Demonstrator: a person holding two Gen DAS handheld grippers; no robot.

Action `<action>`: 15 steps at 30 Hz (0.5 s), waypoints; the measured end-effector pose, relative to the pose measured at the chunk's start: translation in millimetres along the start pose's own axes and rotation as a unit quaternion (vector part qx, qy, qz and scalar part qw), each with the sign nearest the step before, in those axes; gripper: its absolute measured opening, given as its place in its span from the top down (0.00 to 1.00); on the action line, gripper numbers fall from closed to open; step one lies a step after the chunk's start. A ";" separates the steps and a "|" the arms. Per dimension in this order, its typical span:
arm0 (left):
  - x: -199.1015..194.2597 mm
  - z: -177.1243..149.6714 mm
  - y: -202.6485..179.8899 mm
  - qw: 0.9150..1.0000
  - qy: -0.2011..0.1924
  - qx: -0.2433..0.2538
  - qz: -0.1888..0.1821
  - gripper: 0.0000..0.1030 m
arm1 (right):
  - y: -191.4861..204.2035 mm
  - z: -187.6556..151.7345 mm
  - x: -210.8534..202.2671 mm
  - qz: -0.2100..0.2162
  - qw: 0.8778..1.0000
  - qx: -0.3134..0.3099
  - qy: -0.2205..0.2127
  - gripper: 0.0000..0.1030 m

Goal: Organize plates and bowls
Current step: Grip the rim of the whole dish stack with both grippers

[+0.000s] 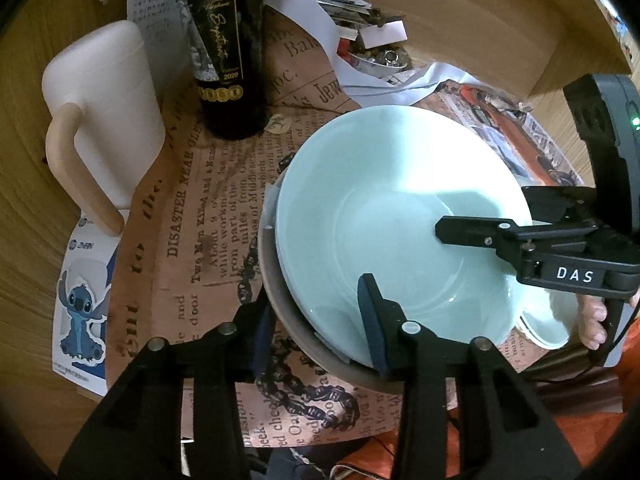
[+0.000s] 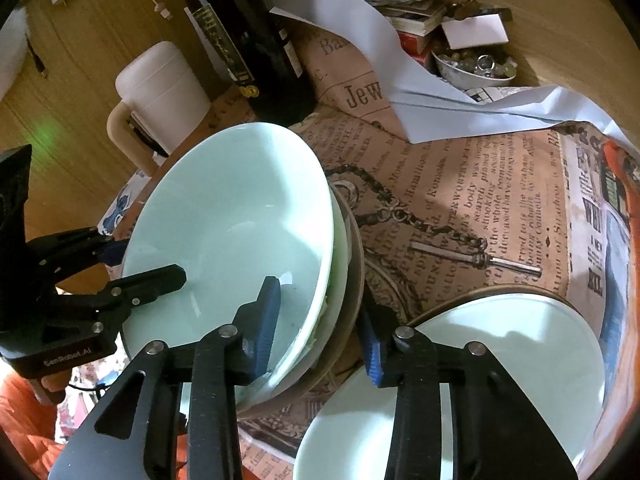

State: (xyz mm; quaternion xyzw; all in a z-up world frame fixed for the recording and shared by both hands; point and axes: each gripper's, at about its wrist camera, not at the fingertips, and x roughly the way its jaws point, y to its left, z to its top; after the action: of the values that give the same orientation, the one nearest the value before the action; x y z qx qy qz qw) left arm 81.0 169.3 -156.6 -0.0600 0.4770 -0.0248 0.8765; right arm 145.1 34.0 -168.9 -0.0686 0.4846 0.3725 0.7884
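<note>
Two grippers straddled one stack of dishes on the newspaper-print cloth (image 1: 188, 216). My left gripper (image 1: 316, 320) had its fingers spread across the near rim of the stack: one blue pad (image 1: 374, 320) inside the pale green glazed bowl (image 1: 392, 216), the other outside the brown-rimmed dish (image 1: 280, 304) beneath it. I could not tell whether either pad touched the rims. My right gripper (image 2: 320, 328) sat on the opposite side, fingers likewise apart, with one pad (image 2: 266, 320) inside the pale green bowl and the other beyond the stacked rims, not pinching anything I could see. The bowl sat tilted, nested in the dishes under it. A white shallow bowl with a dark rim (image 2: 520, 360) lay just beside the stack. A dark wine bottle (image 1: 224, 48) and a white lidded mug (image 1: 104, 120) stood behind.
</note>
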 end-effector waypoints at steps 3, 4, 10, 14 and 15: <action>-0.4 -0.4 -3.6 1.000 -0.001 0.008 0.013 0.61 | 0.7 -2.1 -1.3 -0.004 1.000 0.000 -0.006 0.68; -0.6 -0.5 -4.7 1.000 -0.001 0.009 0.018 0.61 | -0.1 -2.5 -1.5 -0.003 1.000 0.002 -0.007 0.68; -2.5 0.6 -8.4 0.999 -0.006 0.014 0.033 0.62 | -3.4 -2.4 -2.3 0.001 1.000 0.016 -0.010 0.69; -3.5 1.4 -10.7 0.999 -0.008 0.013 0.038 0.62 | -3.8 -2.3 -4.6 0.002 1.000 0.024 -0.014 0.70; -4.0 2.1 -9.8 0.999 -0.007 0.009 0.034 0.62 | -4.4 -2.6 -5.6 0.003 1.000 0.026 -0.015 0.71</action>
State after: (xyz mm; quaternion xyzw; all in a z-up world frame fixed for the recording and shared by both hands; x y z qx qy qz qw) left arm 80.8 160.2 -150.8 -0.0364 0.4723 0.0012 0.8807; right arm 144.7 26.7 -166.8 -0.0406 0.4824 0.3630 0.7962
